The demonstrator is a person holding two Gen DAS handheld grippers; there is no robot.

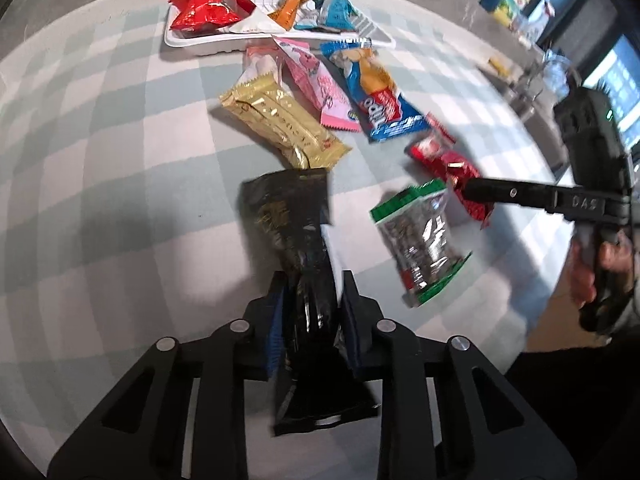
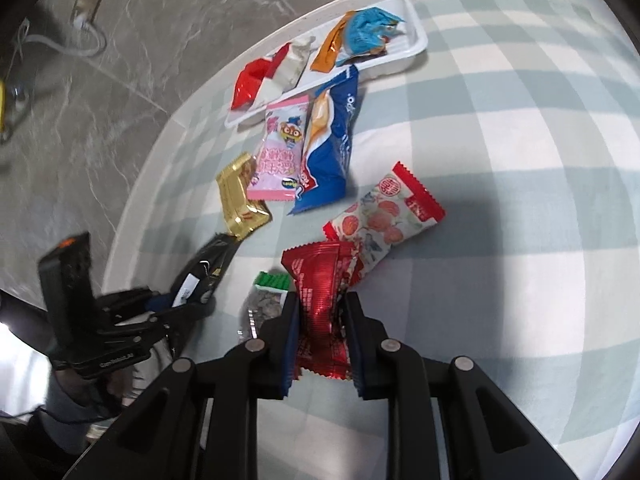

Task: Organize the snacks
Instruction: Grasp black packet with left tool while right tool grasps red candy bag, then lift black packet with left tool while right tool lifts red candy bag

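The left claw is clenched on a black snack packet, its far end just off the gold wafer packet. The right claw grips a red foil packet that overlaps a peach-printed packet. A green-edged seed packet lies between the claws. The white tray sits at the checked bench's far edge, with pink and blue packets crowding its near rim. Open cloth lies to the left.

One white tray, four packets in it, seven snack packets outside it, two claws.
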